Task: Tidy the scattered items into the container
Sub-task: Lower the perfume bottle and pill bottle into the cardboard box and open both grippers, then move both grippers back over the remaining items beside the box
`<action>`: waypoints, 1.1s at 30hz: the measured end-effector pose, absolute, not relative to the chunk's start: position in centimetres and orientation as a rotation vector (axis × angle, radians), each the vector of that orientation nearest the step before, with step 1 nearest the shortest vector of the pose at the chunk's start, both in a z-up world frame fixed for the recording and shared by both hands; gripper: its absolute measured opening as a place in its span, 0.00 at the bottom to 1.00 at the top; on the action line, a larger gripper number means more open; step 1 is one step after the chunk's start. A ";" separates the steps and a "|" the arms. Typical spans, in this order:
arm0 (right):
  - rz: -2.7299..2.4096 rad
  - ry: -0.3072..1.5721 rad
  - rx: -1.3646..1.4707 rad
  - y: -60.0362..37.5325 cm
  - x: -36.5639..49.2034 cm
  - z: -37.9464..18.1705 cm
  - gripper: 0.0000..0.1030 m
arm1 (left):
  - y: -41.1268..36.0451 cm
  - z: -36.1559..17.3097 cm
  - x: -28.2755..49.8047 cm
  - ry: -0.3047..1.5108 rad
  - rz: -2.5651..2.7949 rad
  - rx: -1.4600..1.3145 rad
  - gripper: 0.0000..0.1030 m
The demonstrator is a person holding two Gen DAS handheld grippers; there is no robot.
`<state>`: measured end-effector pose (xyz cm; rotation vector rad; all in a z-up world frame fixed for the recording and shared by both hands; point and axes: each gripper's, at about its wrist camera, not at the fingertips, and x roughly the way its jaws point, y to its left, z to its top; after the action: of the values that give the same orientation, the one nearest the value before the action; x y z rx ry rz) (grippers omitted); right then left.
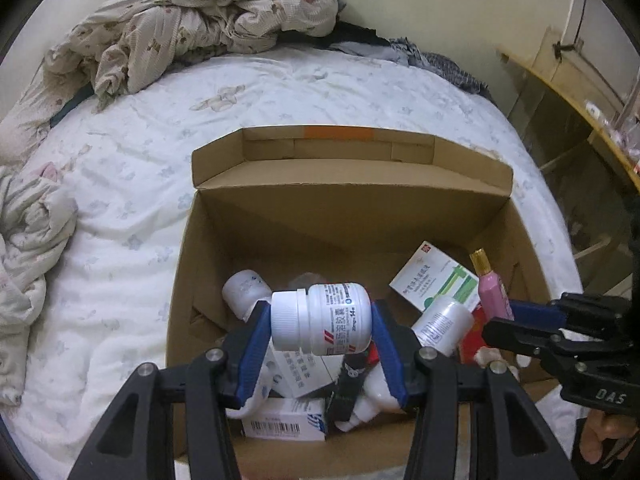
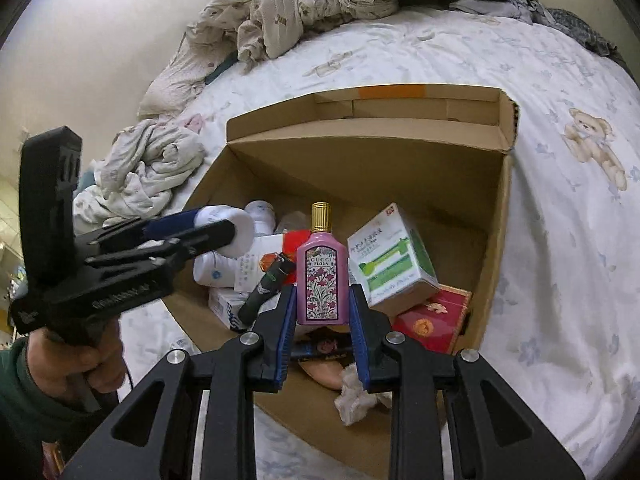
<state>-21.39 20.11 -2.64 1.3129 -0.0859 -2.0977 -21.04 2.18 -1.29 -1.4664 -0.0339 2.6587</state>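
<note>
Over the open cardboard box point(image 1: 352, 200) on the bed point(image 1: 120, 208), the left gripper point(image 1: 322, 320) has its fingers clamped on a white pill bottle point(image 1: 324, 318), held sideways, cap toward 9 o'clock. The right gripper point(image 2: 322, 300) pinches a pink perfume bottle point(image 2: 321, 276) upright, probably for steadiness. Both hang above boxes and bottles already inside, so either could be going in.

1. Cardboard box point(image 1: 352, 208) on bed point(image 1: 120, 240), flap open at far side.
2. Pill bottle point(image 1: 320, 318) sideways between left gripper point(image 1: 322, 340) pads, above box clutter.
3. Perfume bottle point(image 2: 322, 276) upright in right gripper point(image 2: 322, 320), medicine carton point(image 2: 394, 256) just right of it.
4. Crumpled quilt point(image 1: 192, 20) behind box.
</note>
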 end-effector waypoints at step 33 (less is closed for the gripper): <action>-2.173 -0.183 1.231 23.3 -16.7 1.4 0.75 | -3.6 1.6 -10.3 -0.136 2.714 -1.484 0.74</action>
<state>-16.69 23.27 1.39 1.2307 -0.1830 -2.1732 -10.25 -3.59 1.64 -1.4841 -0.1360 2.7141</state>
